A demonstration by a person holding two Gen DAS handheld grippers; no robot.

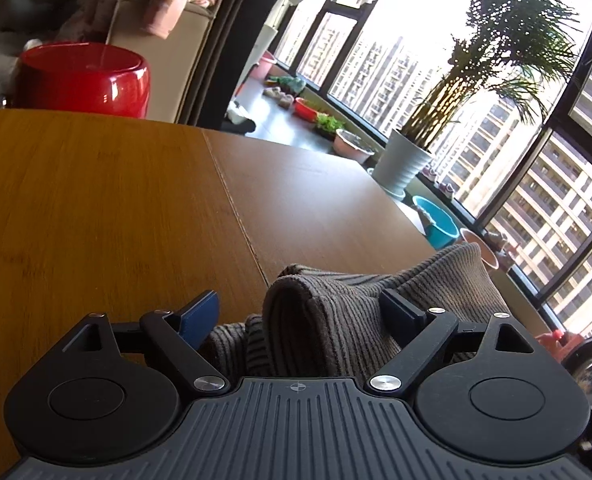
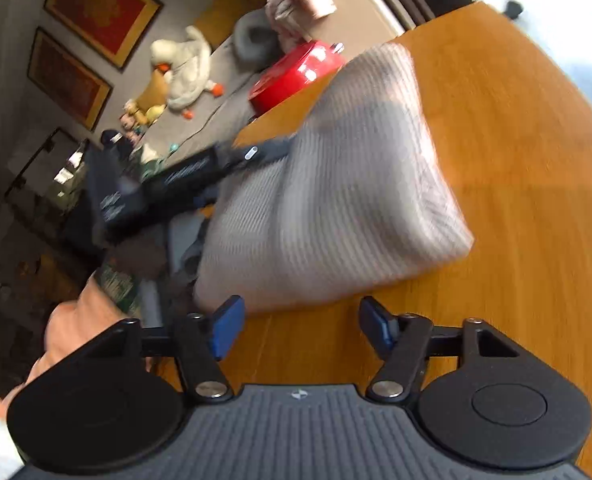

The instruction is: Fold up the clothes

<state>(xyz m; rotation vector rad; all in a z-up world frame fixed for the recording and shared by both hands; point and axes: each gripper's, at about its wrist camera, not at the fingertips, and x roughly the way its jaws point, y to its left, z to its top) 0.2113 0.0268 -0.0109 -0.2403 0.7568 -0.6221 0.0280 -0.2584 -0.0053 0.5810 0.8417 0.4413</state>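
The wooden table (image 1: 95, 208) fills the middle of both views. On it lies the ribbed grey sweater (image 2: 336, 184), folded into a thick pad, centre frame in the right wrist view and bunched at lower centre in the left wrist view. A red stool (image 1: 83, 80) stands past the table's far edge, upper left. The left gripper (image 1: 300, 316) spreads wide, a hump of sweater between its fingers, unpinched. The right gripper (image 2: 300, 326) gapes wide over bare wood at lower centre, just short of the sweater's near edge.
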